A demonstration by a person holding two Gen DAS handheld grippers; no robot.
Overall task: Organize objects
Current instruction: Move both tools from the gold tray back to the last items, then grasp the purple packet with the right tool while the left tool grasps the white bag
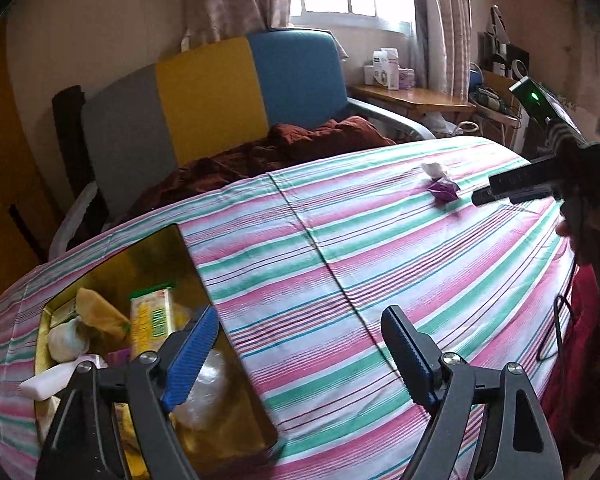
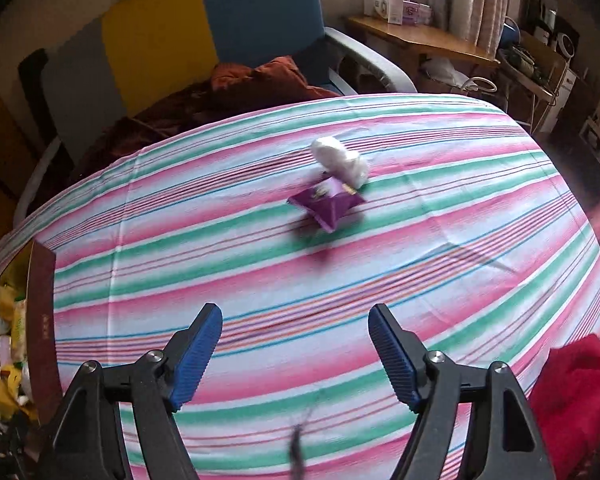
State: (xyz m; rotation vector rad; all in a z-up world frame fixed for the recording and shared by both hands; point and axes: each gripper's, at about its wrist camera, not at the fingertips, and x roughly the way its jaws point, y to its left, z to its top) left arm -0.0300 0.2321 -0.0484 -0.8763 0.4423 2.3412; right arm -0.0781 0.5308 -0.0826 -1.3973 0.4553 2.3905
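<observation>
Blue-padded jaws of the right gripper stand apart over the striped cloth, nothing between them; ahead, well apart, lies the purple packet, touching a white bundle. Left gripper gapes empty beside the gold box.

Landmark: box, at the bench left edge, packets lying inside it. Well right of box: purple packet on the bench, white bundle touching it from behind. Sofa behind the bench, beyond the box.
</observation>
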